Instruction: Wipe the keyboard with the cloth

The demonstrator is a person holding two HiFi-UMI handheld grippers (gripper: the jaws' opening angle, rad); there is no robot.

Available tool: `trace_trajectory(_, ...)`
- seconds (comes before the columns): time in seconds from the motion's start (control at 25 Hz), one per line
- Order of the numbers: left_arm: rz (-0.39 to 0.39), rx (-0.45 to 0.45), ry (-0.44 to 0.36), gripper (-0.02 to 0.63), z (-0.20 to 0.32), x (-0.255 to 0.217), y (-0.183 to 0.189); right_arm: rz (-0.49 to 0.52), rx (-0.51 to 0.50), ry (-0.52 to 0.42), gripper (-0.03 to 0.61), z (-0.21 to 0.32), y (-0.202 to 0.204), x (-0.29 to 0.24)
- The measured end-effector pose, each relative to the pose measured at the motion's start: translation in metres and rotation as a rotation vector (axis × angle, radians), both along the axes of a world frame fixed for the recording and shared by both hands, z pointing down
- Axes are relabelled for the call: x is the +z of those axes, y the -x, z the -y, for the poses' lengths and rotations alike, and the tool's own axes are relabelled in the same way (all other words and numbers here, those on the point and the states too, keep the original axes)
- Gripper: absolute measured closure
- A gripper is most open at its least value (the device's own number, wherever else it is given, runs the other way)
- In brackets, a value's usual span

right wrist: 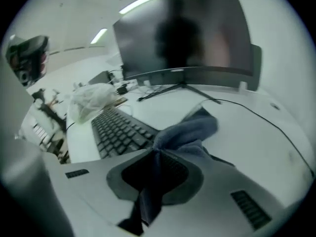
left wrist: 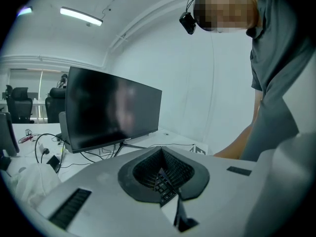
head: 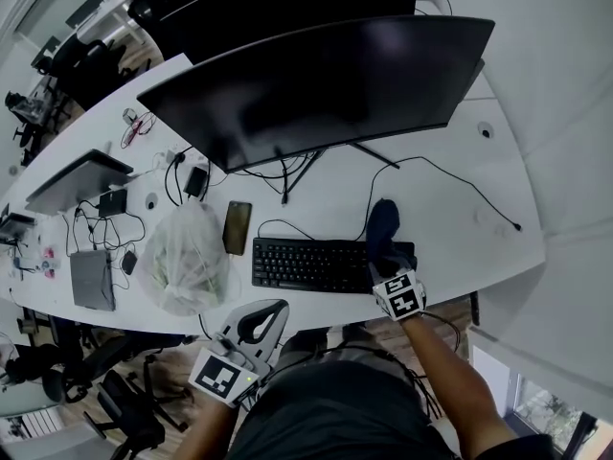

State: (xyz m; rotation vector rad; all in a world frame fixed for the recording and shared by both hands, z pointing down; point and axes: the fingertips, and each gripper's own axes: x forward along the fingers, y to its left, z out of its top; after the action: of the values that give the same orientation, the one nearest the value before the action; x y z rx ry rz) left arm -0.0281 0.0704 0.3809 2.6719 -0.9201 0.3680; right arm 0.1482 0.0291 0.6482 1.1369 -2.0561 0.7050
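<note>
- Left tool [head: 279, 306]: pale grey moulded plastic shell, dark ribbed pads [left wrist: 148, 169] lining a rounded hollow, and a short black slotted strip [left wrist: 69, 208] on each jaw.
- Right tool [right wrist: 158, 174]: the same pale grey shell, dark pads and black slotted strips.
- Each tool carries a white cube with black square markers [head: 222, 377].
- The person wears a dark grey short-sleeved shirt [head: 335, 410].
- A small black head-mounted camera [left wrist: 187, 21] with a thin black cable.
</note>
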Motion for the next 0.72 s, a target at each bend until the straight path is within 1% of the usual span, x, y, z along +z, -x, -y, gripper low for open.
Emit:
trace_trajectory(0.04, 0.001, 0.001, 0.003, 0.609, -0.001, 0.000, 0.002, 0.012, -0.113, 0.013, 0.537, -0.008, 0.019, 0.001)
trace_trajectory(0.08, 0.001, 0.002, 0.006, 0.609, -0.001, 0.001, 0.004, 0.030, -0.183, 0.022, 0.537, -0.013, 0.029, 0.001)
trace_trajectory(0.12, 0.001, 0.003, 0.006, 0.609, -0.001, 0.001, 0.006, 0.046, -0.176, 0.023, 0.537, -0.009, 0.027, 0.001)
trace_trajectory(0.24, -0.005, 0.000, 0.005, 0.609, 0.000, 0.002, 0.014, 0.045, 0.065, 0.000, 0.537, 0.020, -0.005, -0.004)
trace_trajectory(0.28, -0.005, -0.001, 0.006, 0.609, 0.000, 0.004, 0.016, 0.045, 0.073, 0.004, 0.537, 0.021, -0.002, -0.003)
trace_trajectory(0.32, -0.004, -0.001, 0.008, 0.609, 0.000, 0.005, 0.018, 0.054, 0.013, 0.018, 0.537, 0.016, 0.013, -0.002)
trace_trajectory(0.4, -0.002, 0.005, 0.010, 0.609, -0.001, 0.005, 0.020, 0.064, -0.176, 0.043, 0.537, -0.002, 0.049, 0.001)
trace_trajectory(0.44, -0.002, 0.009, 0.009, 0.609, -0.001, 0.004, 0.020, 0.050, -0.201, 0.035, 0.537, -0.004, 0.052, 0.001)
trace_trajectory(0.48, -0.004, 0.012, 0.006, 0.609, 0.000, 0.003, 0.021, 0.033, -0.145, 0.014, 0.537, 0.004, 0.042, 0.000)
trace_trajectory(0.56, -0.010, 0.012, 0.001, 0.609, 0.002, 0.001, 0.024, 0.019, 0.083, -0.027, 0.537, 0.026, 0.007, -0.004)
trace_trajectory(0.6, -0.012, 0.009, 0.000, 0.609, 0.002, 0.002, 0.026, 0.017, 0.145, -0.030, 0.537, 0.031, -0.001, -0.004)
trace_trajectory(0.64, -0.012, 0.006, 0.002, 0.609, 0.002, 0.003, 0.029, 0.015, 0.129, -0.022, 0.537, 0.028, 0.004, -0.003)
trace_trajectory(0.68, -0.010, 0.005, 0.005, 0.609, 0.001, 0.004, 0.031, 0.014, 0.048, -0.009, 0.537, 0.019, 0.018, -0.001)
trace_trajectory(0.72, -0.007, 0.006, 0.008, 0.609, 0.001, 0.006, 0.032, 0.015, -0.058, 0.008, 0.537, 0.008, 0.034, 0.001)
